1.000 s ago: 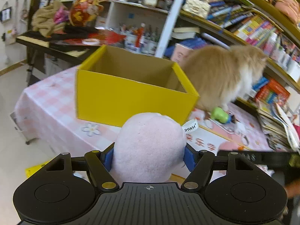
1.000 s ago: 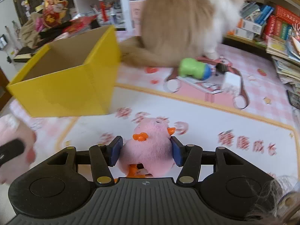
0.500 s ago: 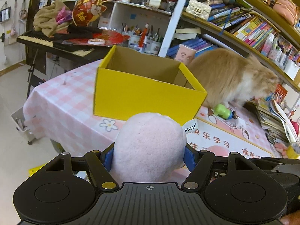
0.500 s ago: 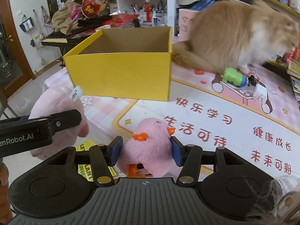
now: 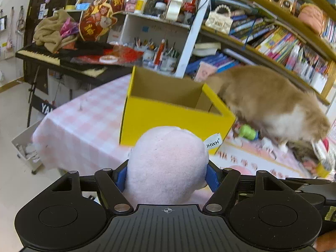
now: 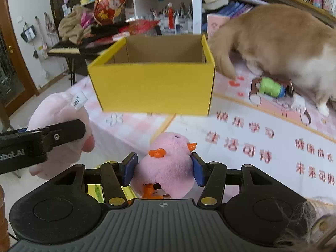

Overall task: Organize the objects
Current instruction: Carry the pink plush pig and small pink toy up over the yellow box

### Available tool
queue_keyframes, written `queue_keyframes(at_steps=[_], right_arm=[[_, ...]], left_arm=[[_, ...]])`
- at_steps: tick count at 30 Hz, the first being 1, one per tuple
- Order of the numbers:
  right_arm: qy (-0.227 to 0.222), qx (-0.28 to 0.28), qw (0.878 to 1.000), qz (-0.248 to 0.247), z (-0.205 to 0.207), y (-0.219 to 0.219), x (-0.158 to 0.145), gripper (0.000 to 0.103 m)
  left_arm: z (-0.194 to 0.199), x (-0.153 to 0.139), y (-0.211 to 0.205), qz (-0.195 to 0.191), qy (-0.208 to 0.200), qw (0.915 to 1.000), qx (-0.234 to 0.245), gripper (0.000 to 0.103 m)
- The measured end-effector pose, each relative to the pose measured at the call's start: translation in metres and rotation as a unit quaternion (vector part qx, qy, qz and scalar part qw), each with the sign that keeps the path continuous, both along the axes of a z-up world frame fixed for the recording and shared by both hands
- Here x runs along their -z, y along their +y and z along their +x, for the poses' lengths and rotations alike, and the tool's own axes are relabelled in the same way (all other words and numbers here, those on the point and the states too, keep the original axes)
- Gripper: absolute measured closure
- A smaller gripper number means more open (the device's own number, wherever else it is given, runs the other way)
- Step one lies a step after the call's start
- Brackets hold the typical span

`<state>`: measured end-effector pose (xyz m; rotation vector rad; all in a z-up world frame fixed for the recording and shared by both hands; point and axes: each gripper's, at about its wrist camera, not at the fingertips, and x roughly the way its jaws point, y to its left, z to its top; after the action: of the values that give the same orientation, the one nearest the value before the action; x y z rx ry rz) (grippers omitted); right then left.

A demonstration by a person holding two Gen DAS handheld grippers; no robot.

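My left gripper [image 5: 167,175] is shut on a pale pink plush toy [image 5: 166,166] with a white tag, held in the air short of the table's near edge. It also shows at the left of the right wrist view [image 6: 61,115]. My right gripper [image 6: 162,169] is shut on a pink plush chick [image 6: 166,161] with orange beak and feet, held above the table. An open yellow cardboard box [image 6: 153,86] stands on the pink checked tablecloth [image 5: 84,121] ahead of both grippers; it also shows in the left wrist view [image 5: 174,117]. What I see of its inside is bare.
An orange and white cat [image 6: 279,44] stands on the table right of the box, over a green and blue toy [image 6: 271,88]. A printed play mat [image 6: 262,138] covers the right side. Bookshelves [image 5: 273,40] and a keyboard [image 5: 52,56] stand behind.
Both grippers have pulled back and risen with their toys, so the box looks farther off. The cat has moved right along the table and lowered its head.
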<state>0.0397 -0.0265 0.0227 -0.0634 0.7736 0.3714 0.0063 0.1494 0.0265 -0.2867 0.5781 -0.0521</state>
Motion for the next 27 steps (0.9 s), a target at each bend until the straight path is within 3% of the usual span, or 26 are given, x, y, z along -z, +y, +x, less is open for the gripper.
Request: queue_keyframes(at_steps=[9,14,19,27], right_arm=[[-0.101,-0.005,0.995,0.001,0.051,0.008,-0.051,0.051],[-0.145,-0.023,0.989,-0.012,0.096,0.019,-0.063,0.051],[-0.153,-0.051,0.986,-0.047,0.144,0.032,-0.051,0.051],[-0.114,-0.089,0.986,-0.081,0.207,0.038,-0.018,0.051]], left_arm=[[0.057,-0.038,0.012,-0.035,-0.061,0.9975,-0.008,0.032],[0.094,-0.052,0.011,-0.019,-0.085,0.9959,-0.024,0.032],[0.139,-0.045,0.001,-0.004,-0.070,0.9969,-0.036,0.032],[0.196,-0.021,-0.006,0.013,-0.015,0.9980,-0.060,0.032]])
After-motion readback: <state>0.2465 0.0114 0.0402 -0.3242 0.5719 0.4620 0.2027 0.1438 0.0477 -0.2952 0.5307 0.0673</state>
